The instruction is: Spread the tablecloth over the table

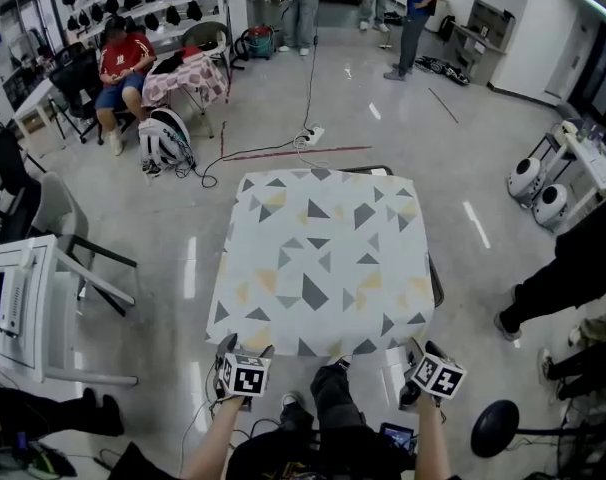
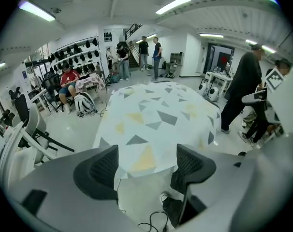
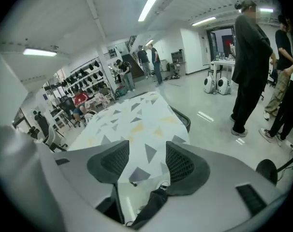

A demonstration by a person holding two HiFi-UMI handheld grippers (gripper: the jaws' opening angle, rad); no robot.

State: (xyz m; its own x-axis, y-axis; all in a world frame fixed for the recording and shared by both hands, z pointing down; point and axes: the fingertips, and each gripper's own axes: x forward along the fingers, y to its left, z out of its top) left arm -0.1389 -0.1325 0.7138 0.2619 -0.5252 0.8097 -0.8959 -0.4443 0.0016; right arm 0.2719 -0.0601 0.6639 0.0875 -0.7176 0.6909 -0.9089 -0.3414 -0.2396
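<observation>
A white tablecloth [image 1: 323, 258] printed with grey and yellow triangles lies spread over the table, its near edge hanging down; it also shows as the tablecloth [image 2: 156, 120] and the tablecloth [image 3: 137, 124] in the gripper views. The table's dark rim [image 1: 436, 283] peeks out at the right. My left gripper [image 1: 245, 350] hovers just off the near left corner, jaws wide apart, nothing between them. My right gripper [image 1: 423, 353] hangs off the near right corner, also open and empty. In their own views the left gripper [image 2: 146, 166] and right gripper [image 3: 144, 162] frame the cloth's edge without touching it.
A white chair and desk [image 1: 43, 288] stand to the left. A cable [image 1: 283, 148] and red line run on the floor beyond the table. A person's legs [image 1: 553, 288] stand at the right, by a black round base [image 1: 495, 428]. A seated person [image 1: 123, 63] and others are far back.
</observation>
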